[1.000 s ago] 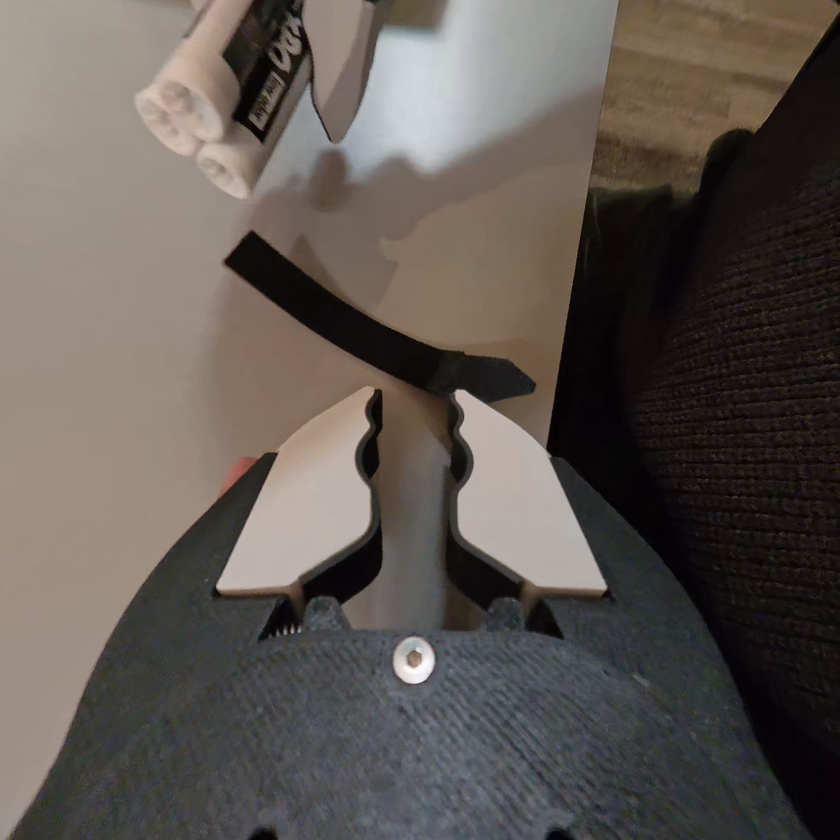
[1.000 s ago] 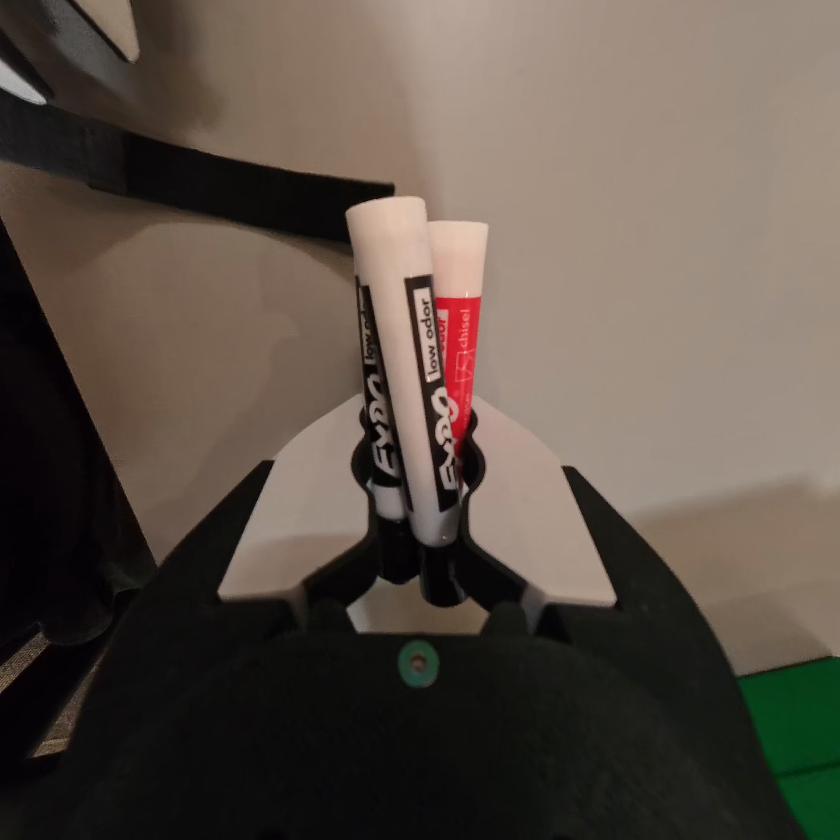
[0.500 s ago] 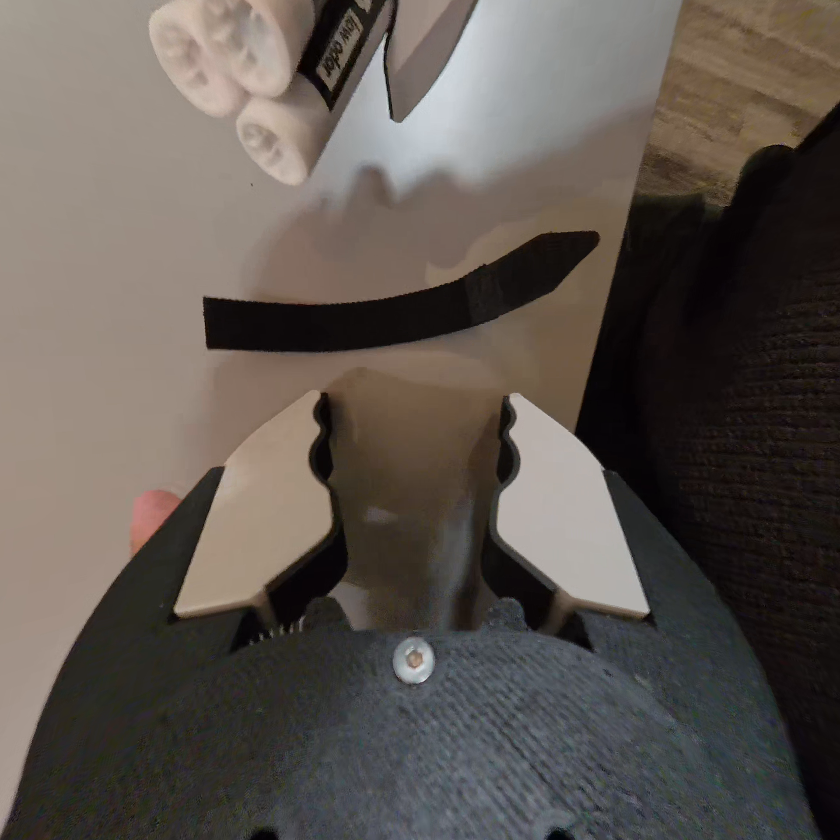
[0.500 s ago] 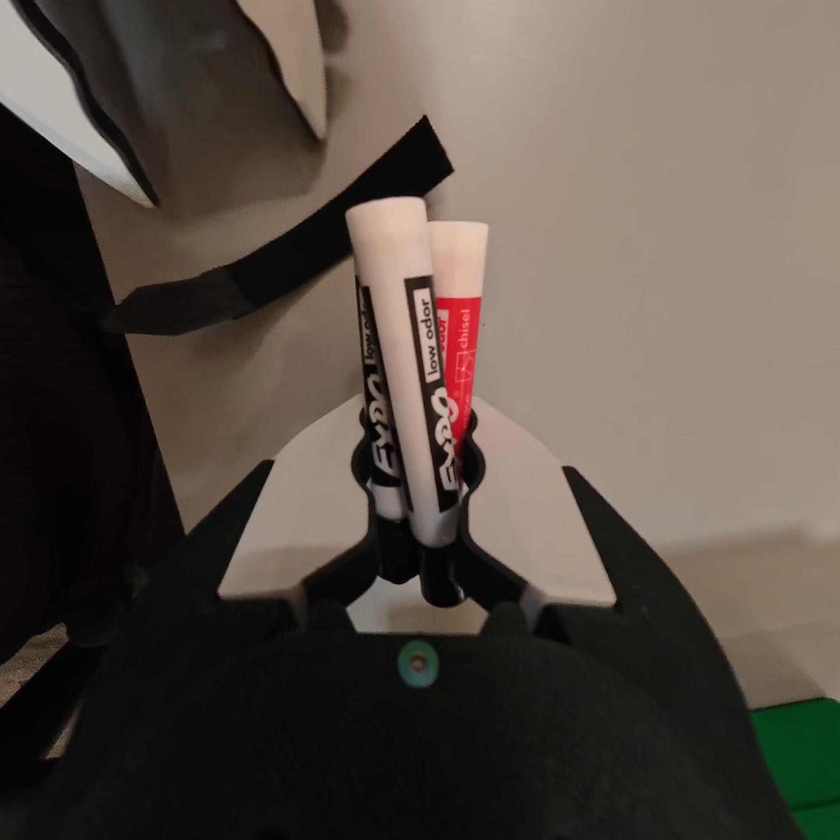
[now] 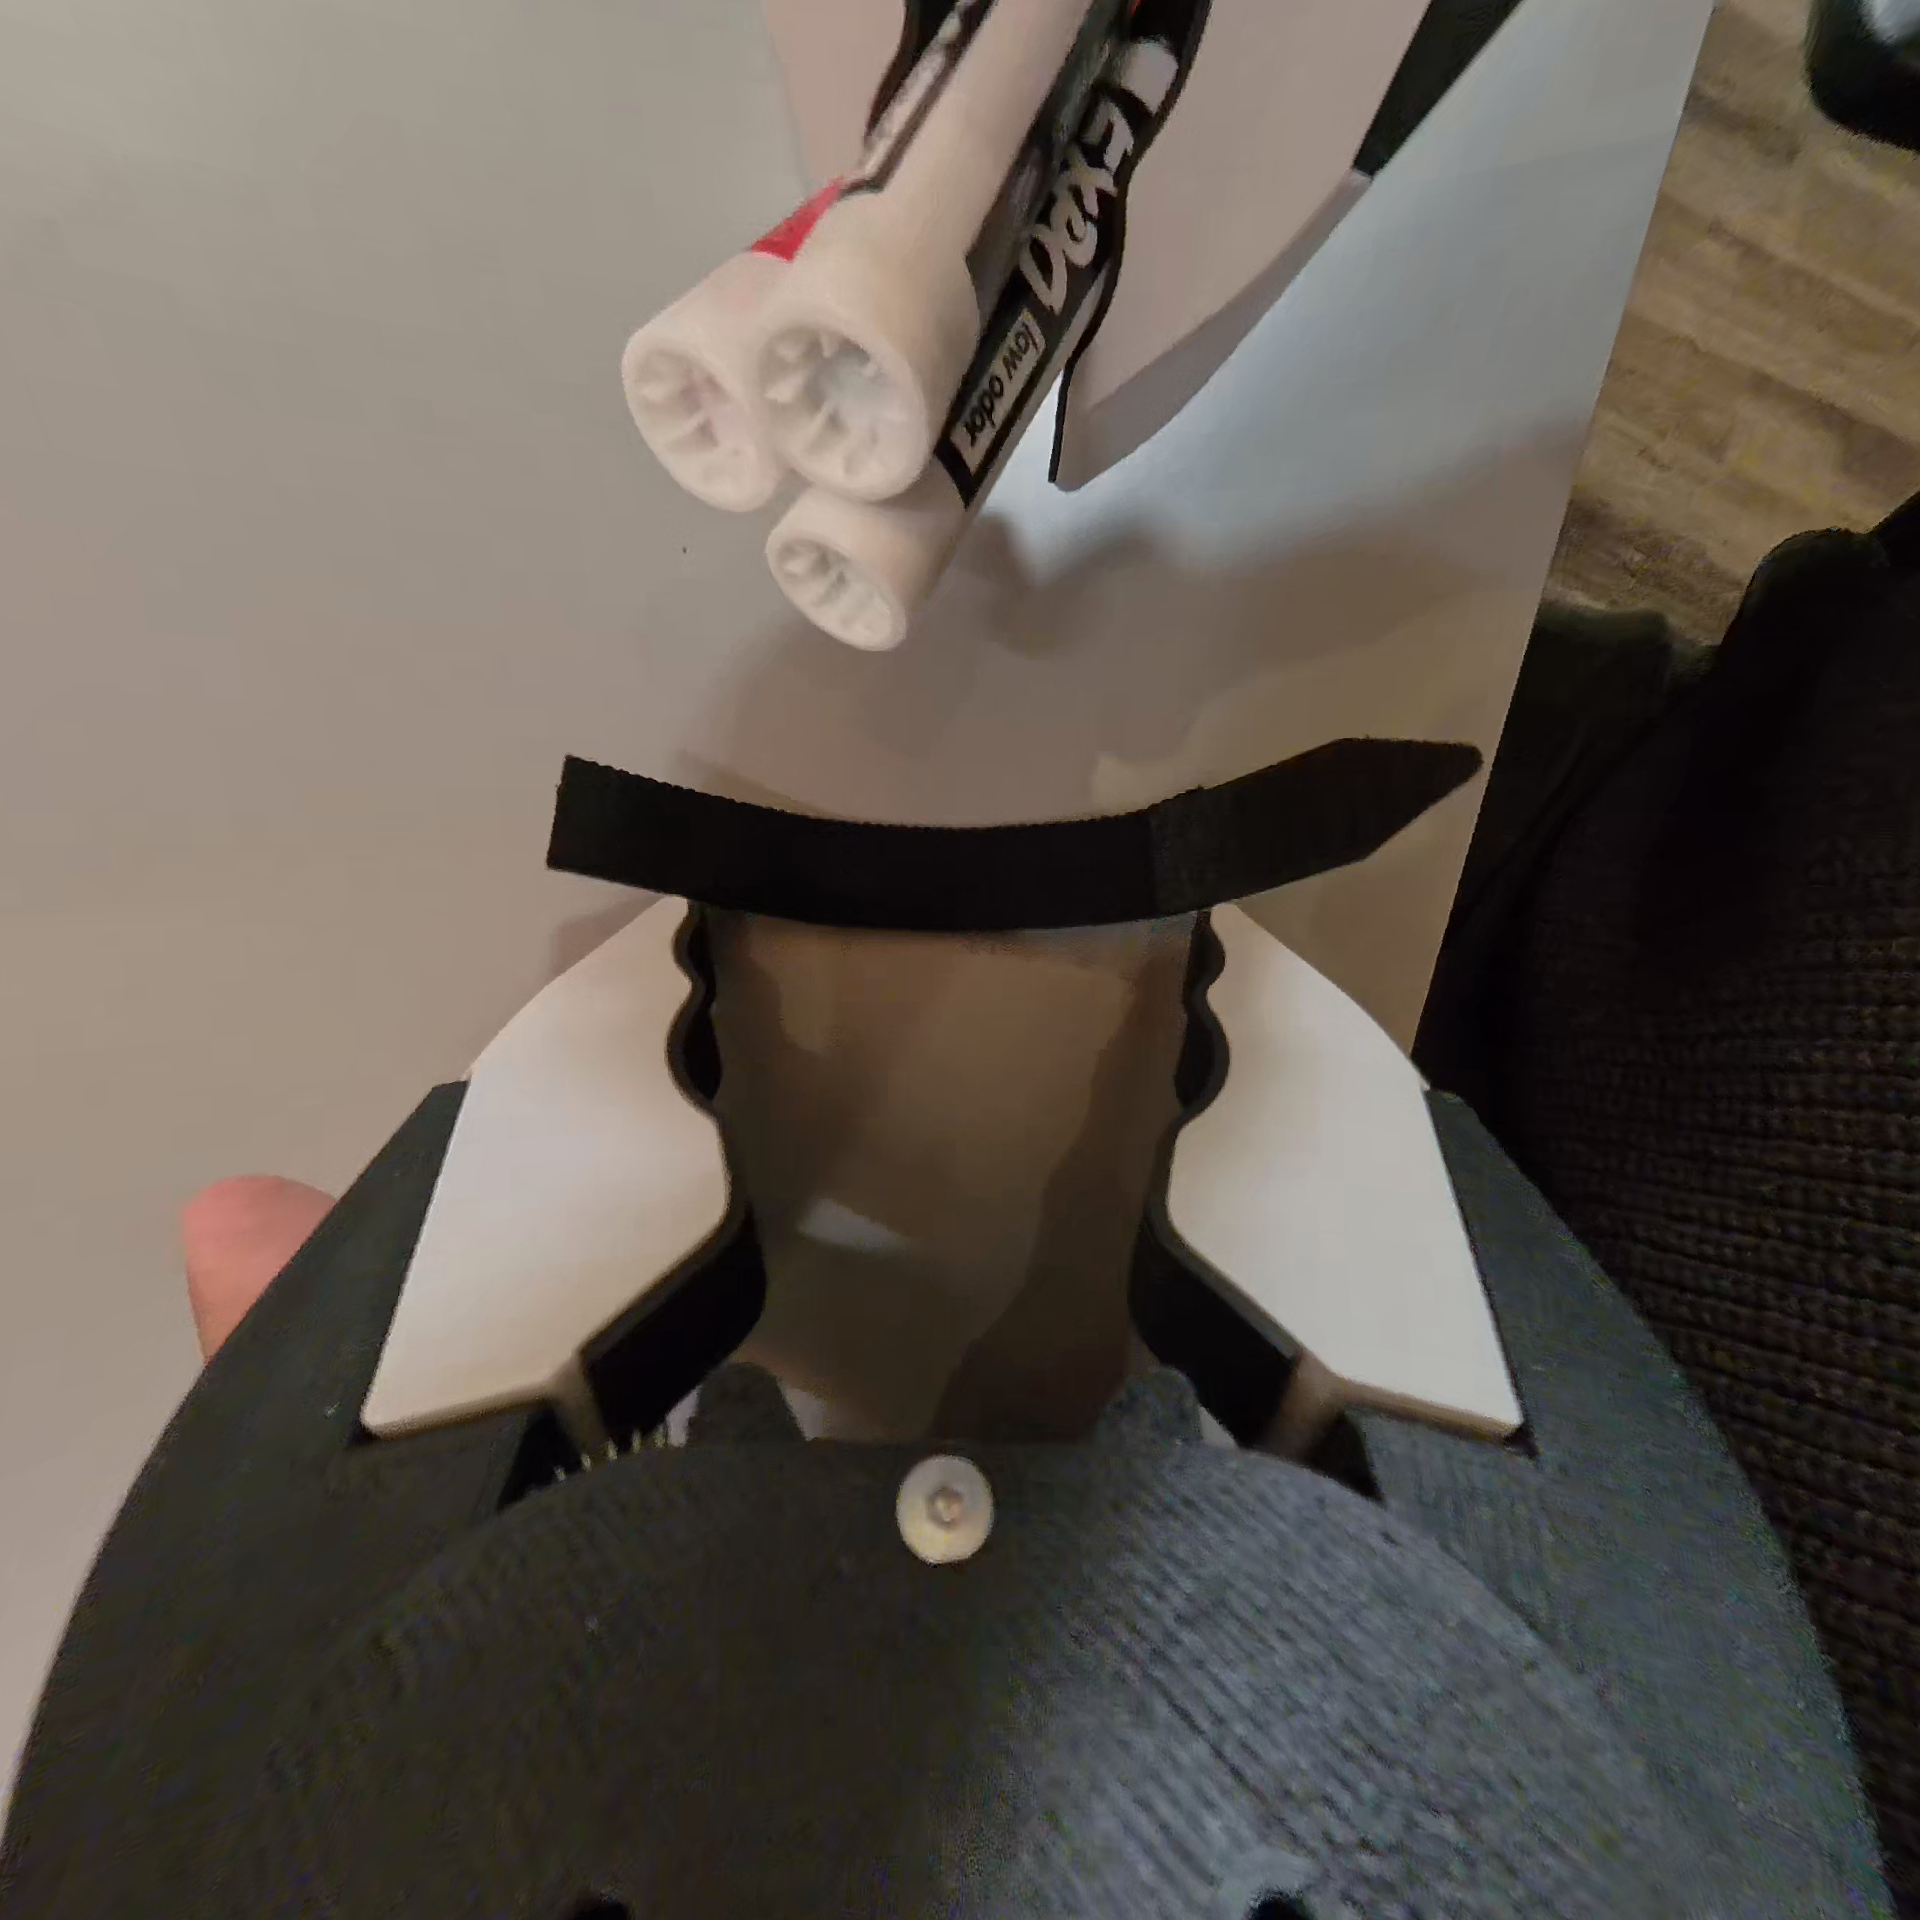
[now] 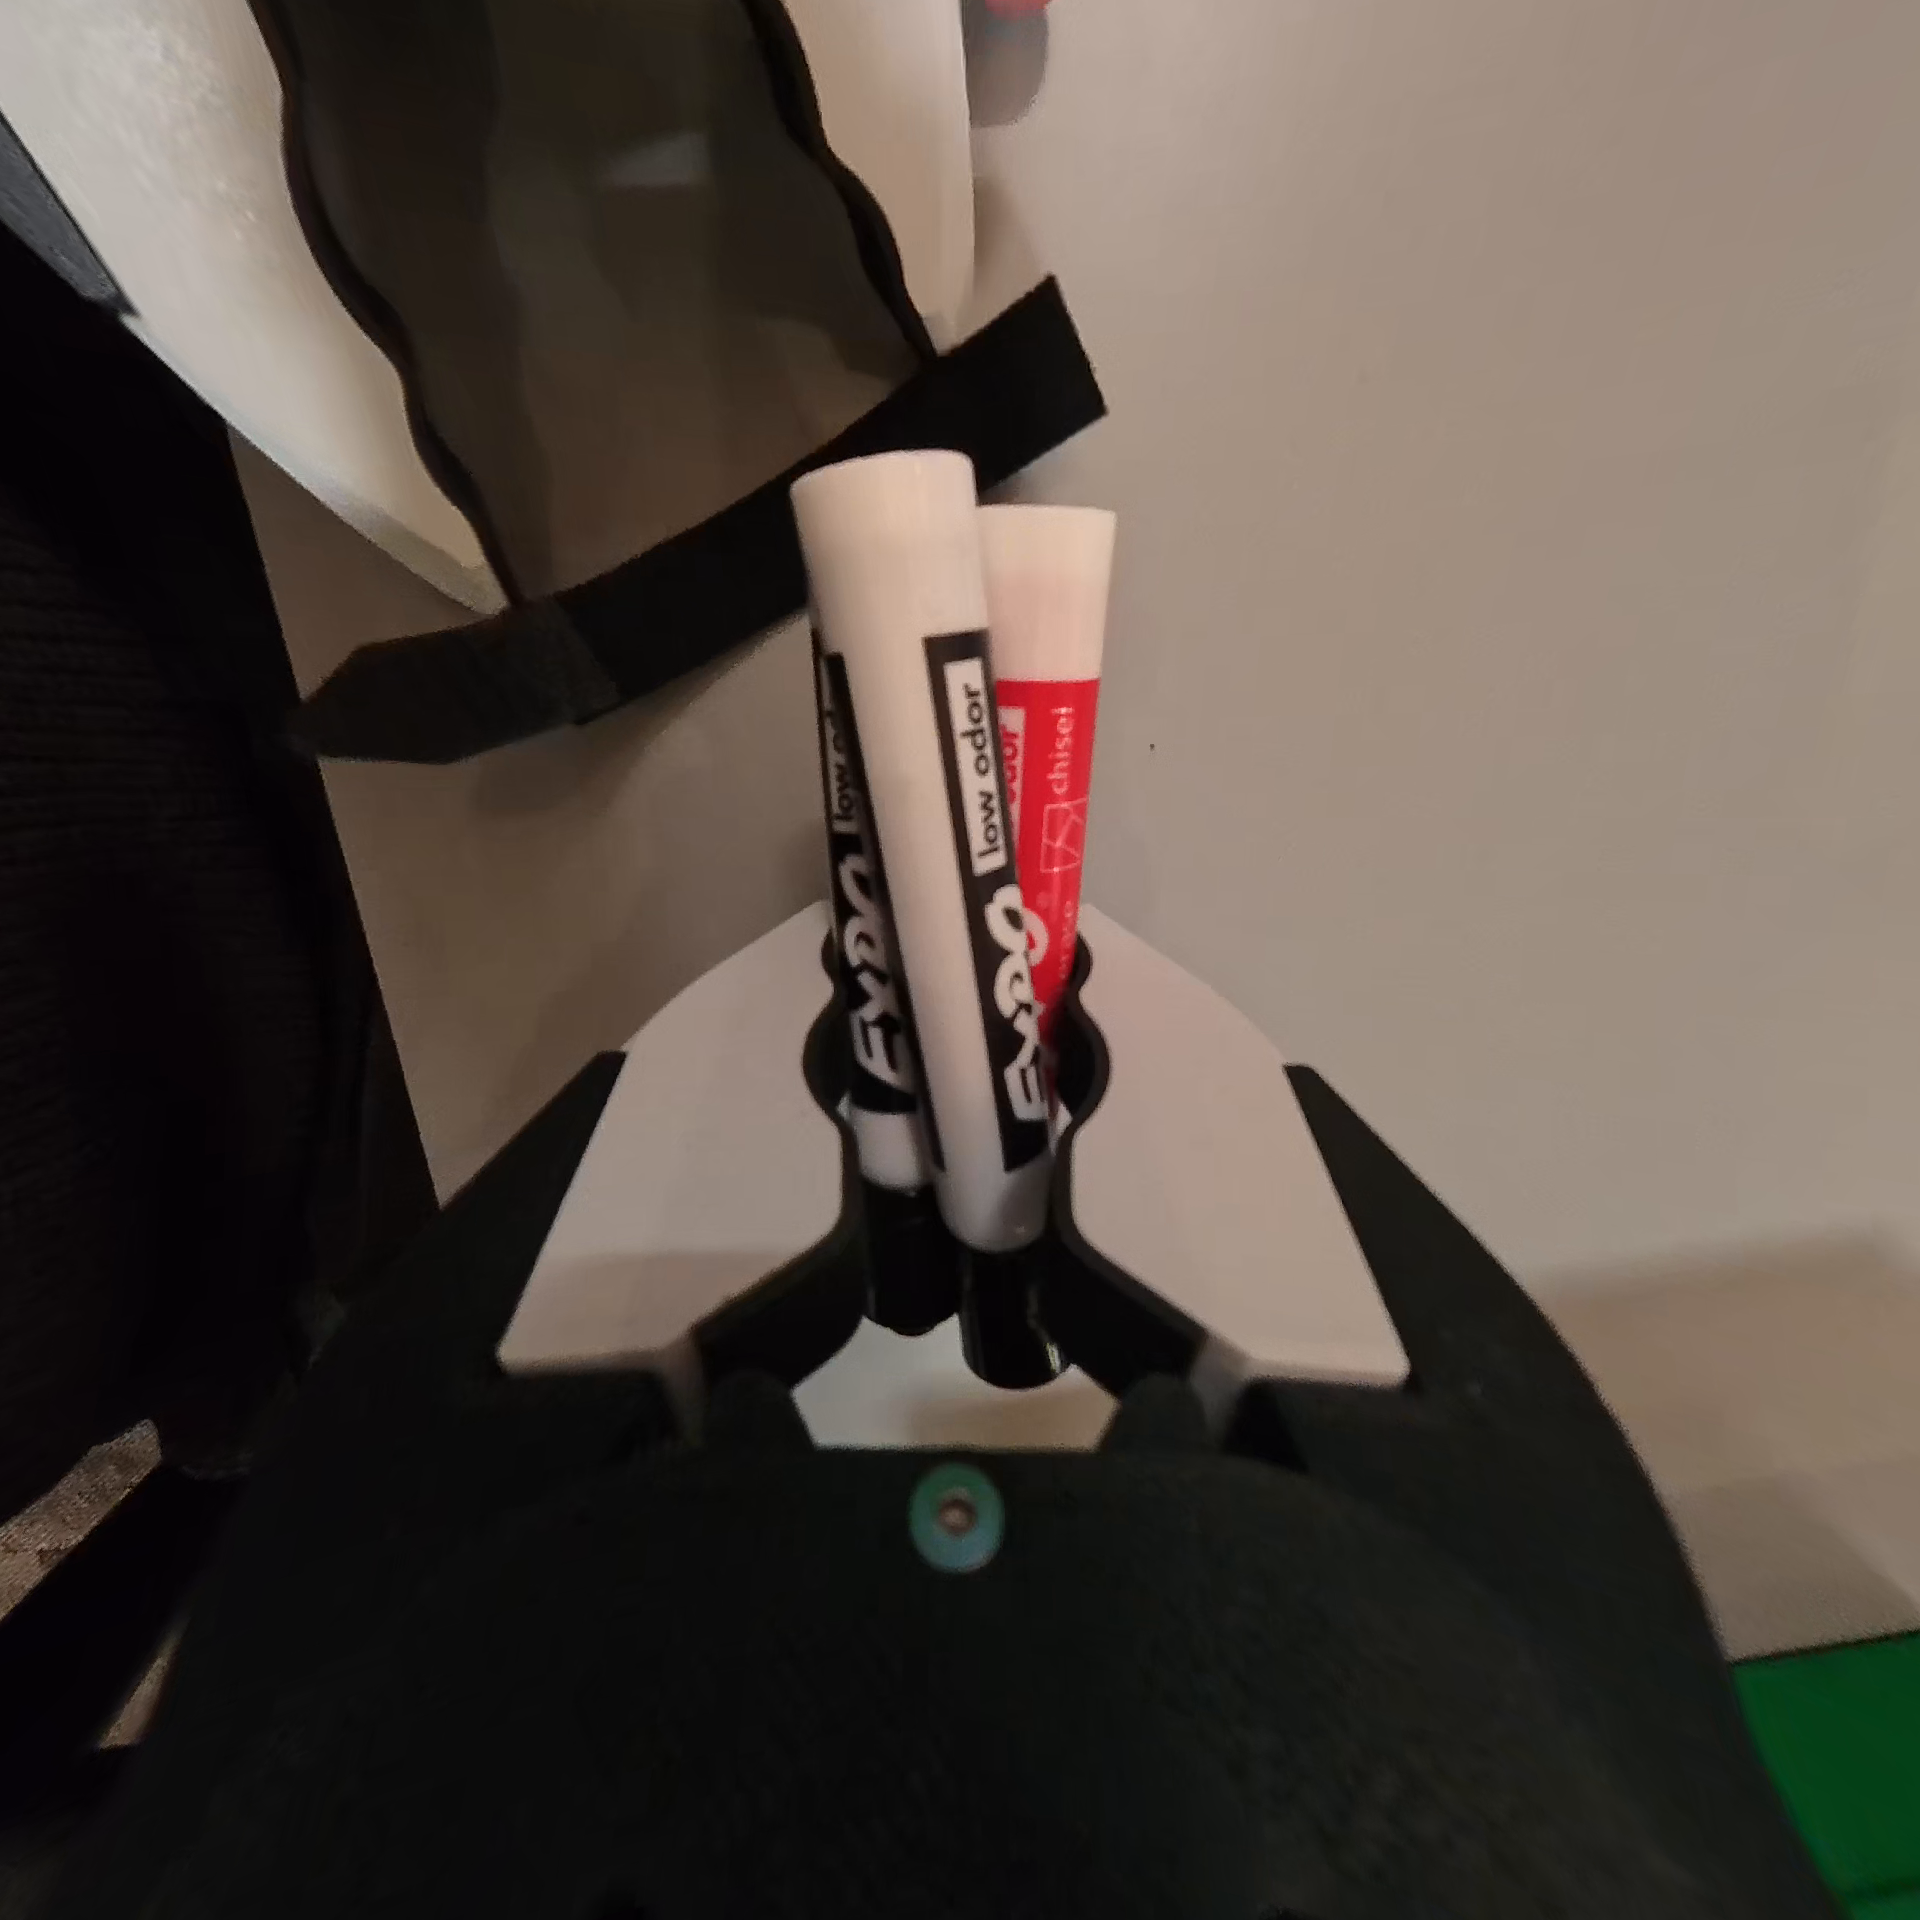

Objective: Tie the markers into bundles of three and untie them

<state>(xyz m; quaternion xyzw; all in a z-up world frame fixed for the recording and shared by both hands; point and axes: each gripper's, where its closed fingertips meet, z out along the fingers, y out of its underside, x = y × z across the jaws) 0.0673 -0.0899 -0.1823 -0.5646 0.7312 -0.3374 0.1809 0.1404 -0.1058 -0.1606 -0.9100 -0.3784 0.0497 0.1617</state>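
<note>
Held three dry-erase markers (image 6: 904,831) clamped mid-barrel in the right gripper (image 6: 961,925), butt ends raised off the white table (image 5: 312,520) and aimed toward the left gripper (image 5: 945,935). Kept the left one spread wide and empty, tips just at the near edge of the black hook-and-loop strap (image 5: 935,852) lying flat near the table's edge.

Probably called for pinching the strap at one end, beside the stitched tab, not mid-length, leaving a long tail for wrapping; also for coming down square to trap thin fabric against a hard, slick top.

Looked smooth, round and rigid along the barrels, two labelled black and one red, with hollow ribbed butts; likely to slide against each other. Looked soft, woven and limp in the strap, slightly bowed, one end cut to a point
</note>
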